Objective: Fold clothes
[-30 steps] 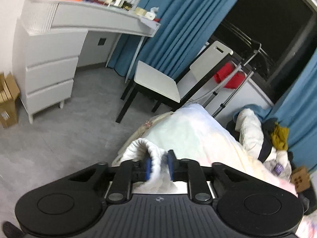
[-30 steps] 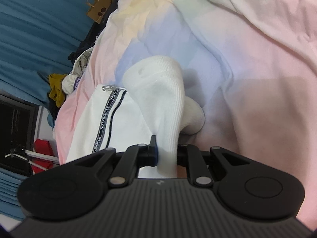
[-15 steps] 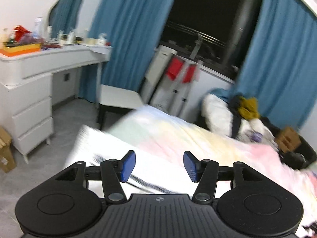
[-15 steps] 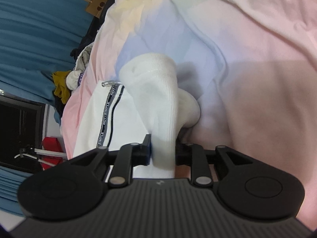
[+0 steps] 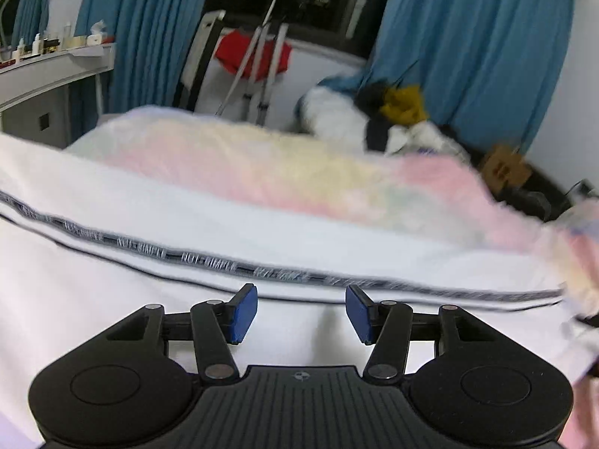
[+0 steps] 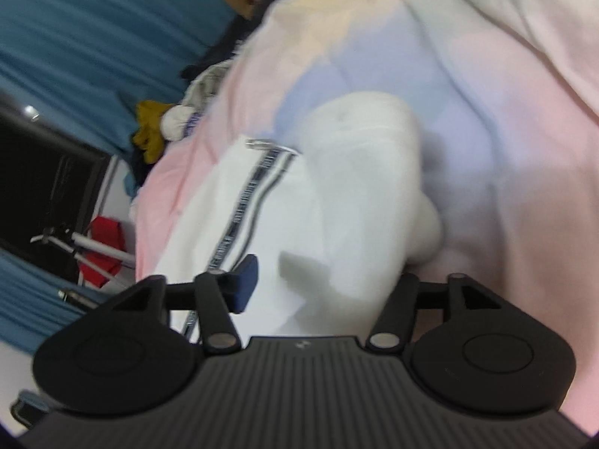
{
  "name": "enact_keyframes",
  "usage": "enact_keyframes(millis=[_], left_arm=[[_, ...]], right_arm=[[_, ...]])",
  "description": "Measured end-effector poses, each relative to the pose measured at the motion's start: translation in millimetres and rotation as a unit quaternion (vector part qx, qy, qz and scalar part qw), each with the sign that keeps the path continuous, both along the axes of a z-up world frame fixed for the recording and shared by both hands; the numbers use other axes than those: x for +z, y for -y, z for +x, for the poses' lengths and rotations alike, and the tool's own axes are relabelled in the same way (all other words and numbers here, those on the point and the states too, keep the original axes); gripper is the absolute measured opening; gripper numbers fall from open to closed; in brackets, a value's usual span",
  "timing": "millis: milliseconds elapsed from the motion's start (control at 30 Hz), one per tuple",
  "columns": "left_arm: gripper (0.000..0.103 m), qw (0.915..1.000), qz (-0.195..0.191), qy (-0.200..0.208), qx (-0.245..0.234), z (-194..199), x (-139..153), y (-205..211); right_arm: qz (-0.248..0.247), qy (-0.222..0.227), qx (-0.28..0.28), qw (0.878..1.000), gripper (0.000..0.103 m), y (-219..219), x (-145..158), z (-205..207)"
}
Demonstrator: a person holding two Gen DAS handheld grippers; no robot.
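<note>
A white garment (image 5: 112, 280) with a black lettered stripe (image 5: 209, 262) lies on a pastel bedspread (image 5: 299, 172). My left gripper (image 5: 301, 314) is open and empty just above it, with blue pads (image 5: 243, 312) apart. In the right wrist view the same white garment (image 6: 239, 224) shows its stripe (image 6: 258, 187) and a thick ribbed cuff (image 6: 367, 172) folded over. My right gripper (image 6: 318, 288) is open; the cuff fabric lies loose between the jaws and hides the right pad. The left pad (image 6: 247, 280) is clear of the cloth.
A pile of clothes (image 5: 393, 112) sits at the far bedside by blue curtains (image 5: 468, 37). A drying rack with red cloth (image 5: 254, 56) stands by the window. A white dresser (image 5: 48, 71) is at left, a cardboard box (image 5: 501, 168) at right.
My left gripper let go of the cuff, opened and swung right over the striped garment. My right gripper, shut on the ribbed cuff until half a second ago, has opened.
</note>
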State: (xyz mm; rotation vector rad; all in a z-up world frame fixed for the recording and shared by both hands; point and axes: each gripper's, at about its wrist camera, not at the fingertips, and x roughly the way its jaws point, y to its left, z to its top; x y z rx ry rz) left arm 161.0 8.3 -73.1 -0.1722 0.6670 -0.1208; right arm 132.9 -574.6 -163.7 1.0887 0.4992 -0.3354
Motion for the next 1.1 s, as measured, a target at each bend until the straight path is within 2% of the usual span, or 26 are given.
enact_keyframes(millis=[100,233,333,433,467,533,667,833,967,1100], left_arm=[[0.051,0.9996,0.022,-0.016,0.004,11,-22,3],[0.051,0.999,0.034,-0.027,0.0,18,-32,3],[0.051,0.9986,0.04,-0.035,-0.002,23,-37,-5],[0.051,0.998,0.049,-0.04,-0.009,32,-37,-8],[0.051,0.9978,0.049,-0.042,-0.01,33,-37,-8],[0.051,0.9977,0.05,-0.045,-0.012,34,-34,-10],[0.052,0.9975,0.051,-0.045,-0.016,36,-31,-11],[0.052,0.9973,0.052,-0.049,-0.021,34,-28,-12],[0.052,0.9972,0.045,-0.055,-0.022,33,-21,-15],[0.052,0.9977,0.031,-0.056,-0.024,28,-15,-19]], right_arm=[[0.008,0.004,0.001,1.0,0.062,3,-8,2],[0.019,0.015,-0.006,1.0,0.059,9,-16,4],[0.024,0.036,-0.009,0.999,0.048,10,-14,3],[0.022,0.063,-0.015,0.998,0.024,10,-5,-2],[0.014,0.065,-0.015,0.998,0.018,8,0,-2],[-0.007,0.061,-0.014,0.998,0.015,3,9,1],[-0.045,0.046,-0.015,0.998,0.014,-2,21,-1],[-0.096,0.064,-0.018,0.993,0.014,-19,47,-6],[-0.176,0.091,0.002,0.98,0.014,-50,86,-5],[-0.264,0.132,0.037,0.955,0.014,-105,131,1]])
